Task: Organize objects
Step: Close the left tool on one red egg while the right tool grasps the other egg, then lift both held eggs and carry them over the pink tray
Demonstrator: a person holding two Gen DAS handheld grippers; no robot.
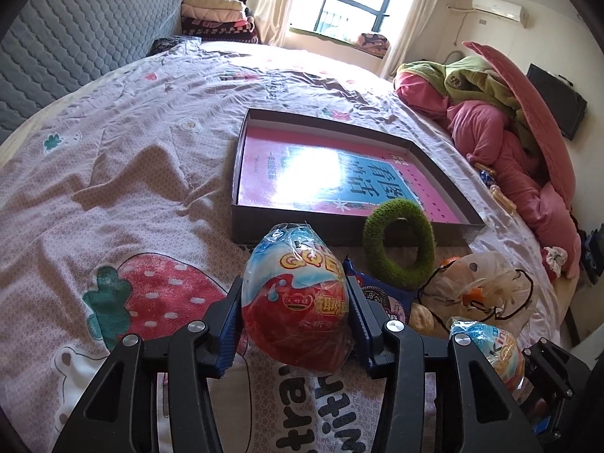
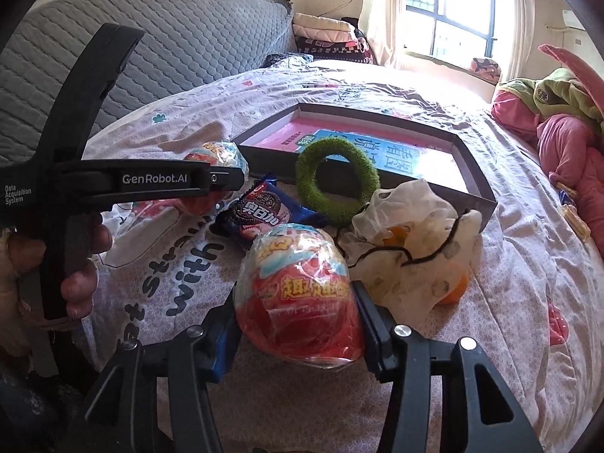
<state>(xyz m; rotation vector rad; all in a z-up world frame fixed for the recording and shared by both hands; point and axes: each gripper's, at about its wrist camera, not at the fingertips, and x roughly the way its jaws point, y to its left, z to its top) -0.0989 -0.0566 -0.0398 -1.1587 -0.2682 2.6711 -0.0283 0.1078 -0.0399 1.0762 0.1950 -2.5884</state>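
Two wrapped egg toys, red below and blue-white on top, lie at the near edge of the bed. My left gripper [image 1: 294, 283] is shut on one egg [image 1: 298, 309], pads pressing both its sides. My right gripper [image 2: 294, 298] is shut on the other egg [image 2: 302, 302] in the same way. In the right wrist view the left-hand egg [image 2: 222, 154] shows behind the left gripper's arm. Just beyond stand a fuzzy green ring [image 1: 381, 260], a dark cookie packet [image 2: 256, 215] and a crumpled plastic bag [image 2: 411, 226] holding an orange [image 2: 453, 290]. A shallow dark box [image 1: 236, 173] contains a pink book [image 1: 271, 166].
Everything rests on a pink bedsheet [image 1: 113, 158] with a strawberry print. A grey quilted headboard [image 1: 75, 37] rises at the left. Pink and green bedding [image 1: 509, 143] is heaped along the right side. A person's hand [image 2: 83, 264] grips the left gripper's handle.
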